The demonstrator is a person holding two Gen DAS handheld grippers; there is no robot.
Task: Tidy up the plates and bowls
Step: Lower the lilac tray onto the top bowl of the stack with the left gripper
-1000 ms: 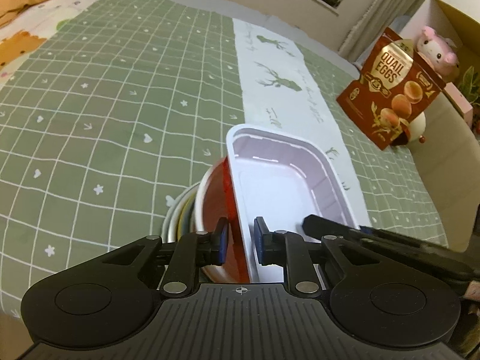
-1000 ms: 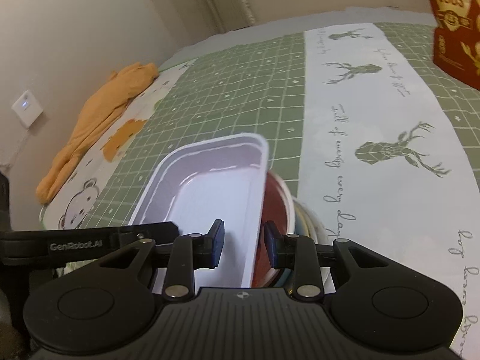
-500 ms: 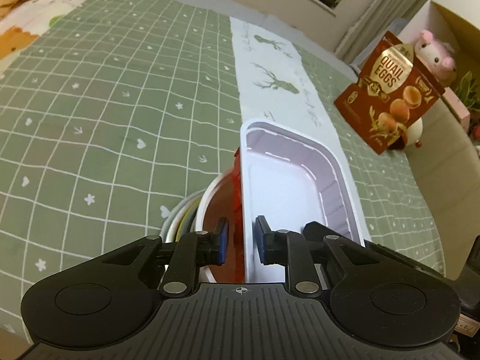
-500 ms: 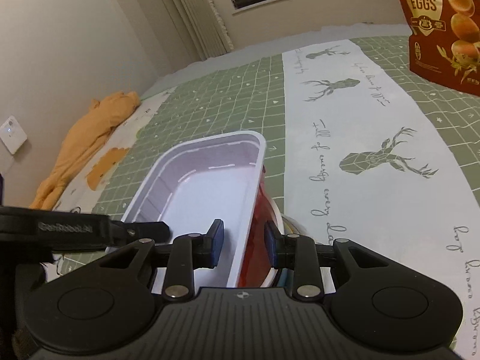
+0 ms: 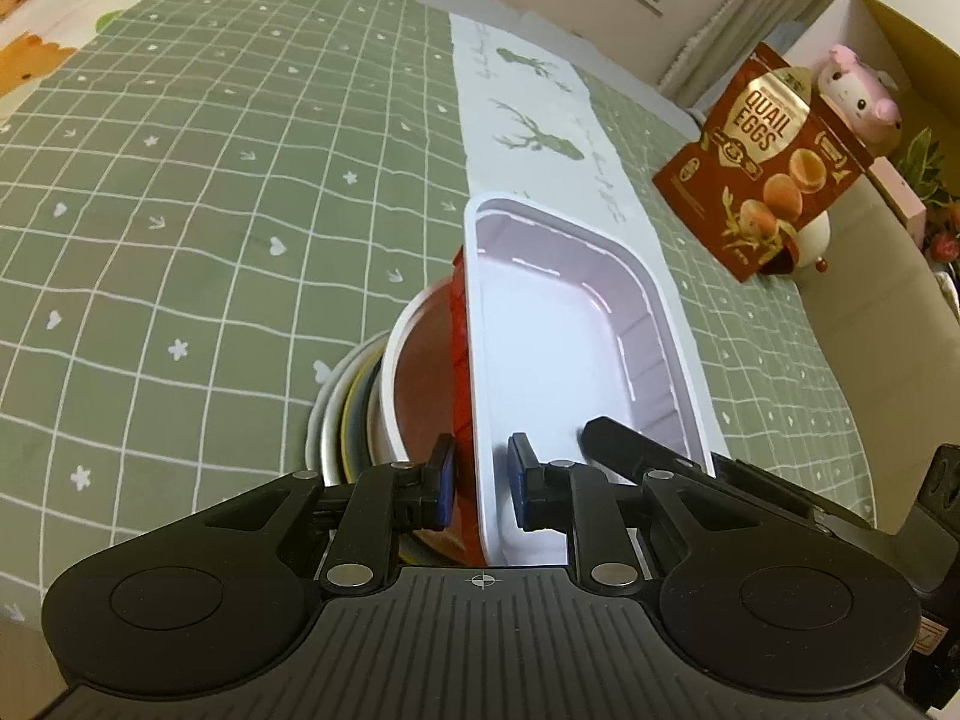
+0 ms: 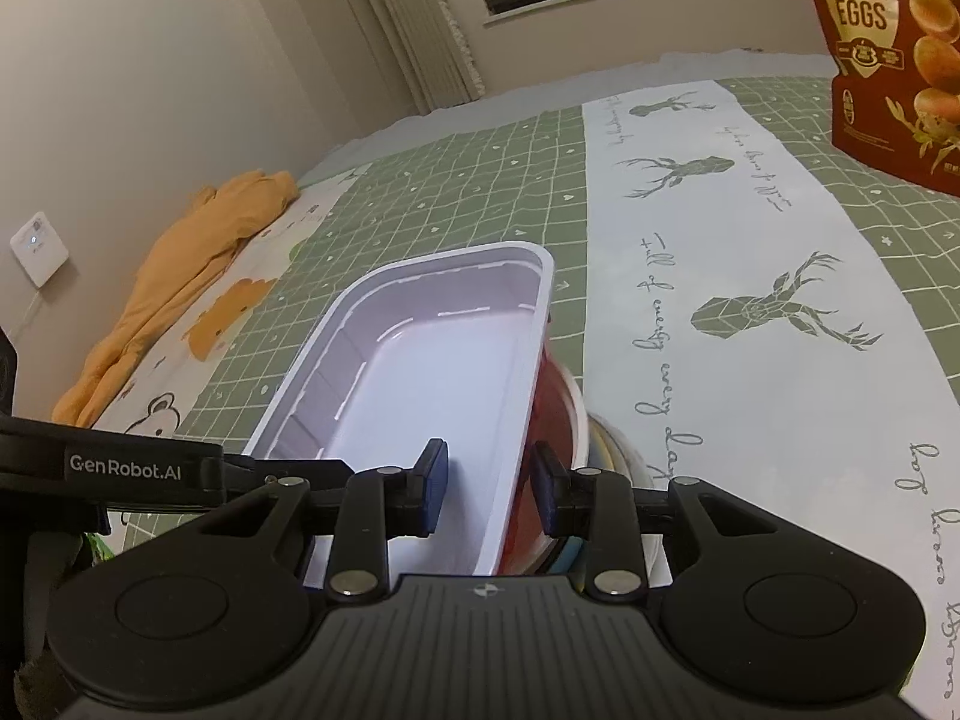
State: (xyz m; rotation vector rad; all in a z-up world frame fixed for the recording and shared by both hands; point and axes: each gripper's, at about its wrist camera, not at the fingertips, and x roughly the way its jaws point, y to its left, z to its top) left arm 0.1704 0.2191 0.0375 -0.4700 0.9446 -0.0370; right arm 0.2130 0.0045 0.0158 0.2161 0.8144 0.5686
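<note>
A white rectangular container with a red outside (image 5: 558,348) sits in a red-lined round bowl (image 5: 420,384), on top of a stack of plates (image 5: 336,420). My left gripper (image 5: 478,483) is shut on the container's left wall. My right gripper (image 6: 486,483) straddles the container's (image 6: 420,372) right wall, its jaws slightly apart from it. The bowl (image 6: 564,414) and plates (image 6: 606,444) show under the container in the right wrist view. The right gripper's finger also reaches into the container in the left wrist view.
A green checked cloth (image 5: 210,180) with a white deer runner (image 6: 750,276) covers the table. A red quail eggs bag (image 5: 762,162) stands at the right, with a pink plush toy (image 5: 858,90) behind it. Orange cloth (image 6: 198,252) lies at the far left.
Both grippers and the container have risen and tilted back a little; more of the wall and window shows in the right wrist view. The right jaws have spread slightly.
</note>
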